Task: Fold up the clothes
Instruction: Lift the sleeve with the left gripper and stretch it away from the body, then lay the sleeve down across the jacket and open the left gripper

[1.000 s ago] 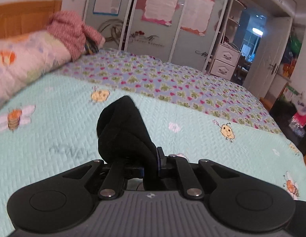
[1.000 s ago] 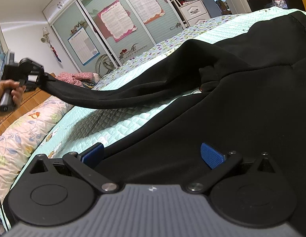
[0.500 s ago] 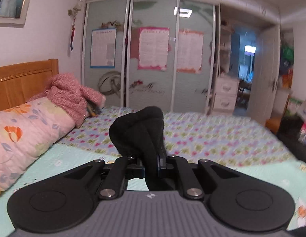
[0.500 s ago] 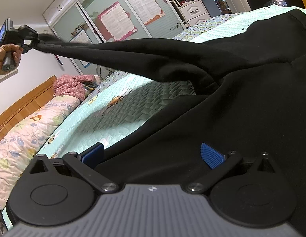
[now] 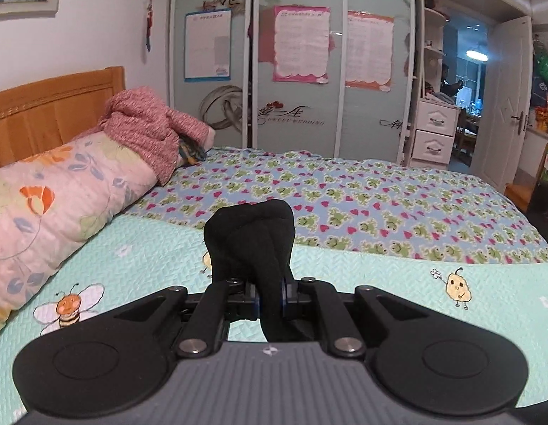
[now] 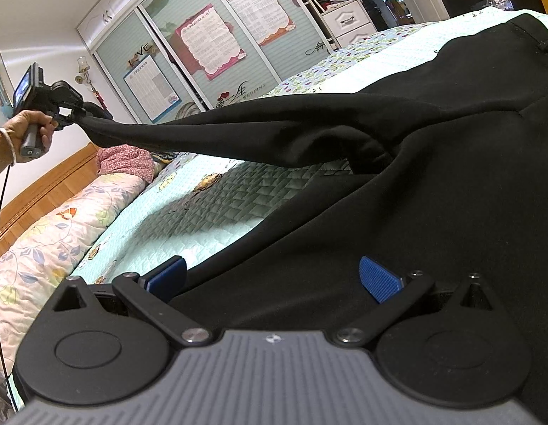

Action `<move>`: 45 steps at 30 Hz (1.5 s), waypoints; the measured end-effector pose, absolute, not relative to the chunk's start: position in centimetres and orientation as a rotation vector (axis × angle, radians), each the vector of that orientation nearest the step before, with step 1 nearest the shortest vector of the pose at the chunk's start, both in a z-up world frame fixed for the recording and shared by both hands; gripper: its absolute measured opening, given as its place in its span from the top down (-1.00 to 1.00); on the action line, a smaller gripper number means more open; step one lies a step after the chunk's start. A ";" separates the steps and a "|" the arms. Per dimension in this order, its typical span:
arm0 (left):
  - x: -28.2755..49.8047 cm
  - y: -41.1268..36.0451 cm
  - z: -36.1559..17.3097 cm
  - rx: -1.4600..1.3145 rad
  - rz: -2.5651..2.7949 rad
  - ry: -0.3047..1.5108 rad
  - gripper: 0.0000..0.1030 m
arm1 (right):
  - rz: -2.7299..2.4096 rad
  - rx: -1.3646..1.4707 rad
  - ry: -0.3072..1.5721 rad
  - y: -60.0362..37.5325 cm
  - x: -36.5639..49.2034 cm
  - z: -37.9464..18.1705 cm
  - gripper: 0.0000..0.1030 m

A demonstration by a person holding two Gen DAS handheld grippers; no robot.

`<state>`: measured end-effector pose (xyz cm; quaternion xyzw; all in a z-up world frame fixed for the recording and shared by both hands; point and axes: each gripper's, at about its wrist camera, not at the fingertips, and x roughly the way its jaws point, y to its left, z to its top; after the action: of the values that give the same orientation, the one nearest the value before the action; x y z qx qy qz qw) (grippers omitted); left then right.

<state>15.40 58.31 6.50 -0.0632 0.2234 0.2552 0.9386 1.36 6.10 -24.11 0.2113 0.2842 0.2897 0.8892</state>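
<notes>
A pair of black trousers point(image 6: 433, 184) lies on the mint quilted bedspread point(image 6: 203, 212). My left gripper point(image 5: 269, 292) is shut on the end of one trouser leg point(image 5: 252, 237), which bunches up above its fingers. In the right wrist view that gripper point(image 6: 67, 108) holds the leg point(image 6: 256, 131) stretched in the air to the far left, above the bed. My right gripper point(image 6: 272, 279) is open, its blue pads point(image 6: 378, 279) apart, low over the other black leg near me.
A floral bolster point(image 5: 51, 205) and a pink knitted garment point(image 5: 146, 131) lie at the wooden headboard point(image 5: 44, 113) on the left. A frog-print sheet point(image 5: 362, 205) covers the far half of the bed. Glass wardrobe doors point(image 5: 298, 71) stand behind.
My left gripper lifted the trouser leg high off the bed, then came down a little; the leg now hangs taut in the air. My right gripper stayed open in place.
</notes>
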 end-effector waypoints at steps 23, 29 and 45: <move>7.5 72.9 -9.6 -0.518 1.038 0.787 0.18 | 0.605 0.446 0.592 5.8 1.5 -24.2 -1.00; 5.8 69.6 -8.2 -0.468 0.776 0.676 0.18 | 0.602 0.442 0.592 5.9 1.5 -24.1 -1.00; 19.6 56.4 -17.9 -0.323 0.128 0.922 0.93 | 0.599 0.438 0.592 5.9 1.4 -24.1 -1.00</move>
<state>19.64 56.38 -17.91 -0.1551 0.4426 0.0616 0.8811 1.42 5.94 -24.10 0.2109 0.2849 0.2886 0.8894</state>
